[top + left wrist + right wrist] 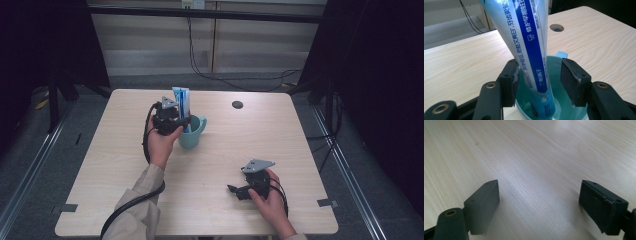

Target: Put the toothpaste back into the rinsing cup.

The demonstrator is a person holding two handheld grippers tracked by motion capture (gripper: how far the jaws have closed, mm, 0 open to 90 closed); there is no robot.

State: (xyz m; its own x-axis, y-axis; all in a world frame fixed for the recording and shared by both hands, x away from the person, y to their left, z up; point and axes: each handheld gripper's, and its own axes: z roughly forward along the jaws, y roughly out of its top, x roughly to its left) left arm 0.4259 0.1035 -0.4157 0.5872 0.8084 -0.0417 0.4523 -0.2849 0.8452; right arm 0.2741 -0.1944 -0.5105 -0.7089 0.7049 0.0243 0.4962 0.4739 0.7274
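— Looking down, what is the biggest thing?

— It is the wooden table (125, 165), pale and flat, with a small round hole (237, 104) near its far side.

— What stands on it?

— There is a blue-green mug (192, 137), and a toothpaste tube (182, 102) stands in it, leaning a bit.

— Is the left gripper (539, 75) squeezing the tube?

— No. Its jaws are apart, one on each side of the tube above the mug. One pad is right by the tube, and the other is away from it.

— And the right gripper (539, 202)?

— It is low over bare table, well apart from the mug — jaws wide, holding nothing.
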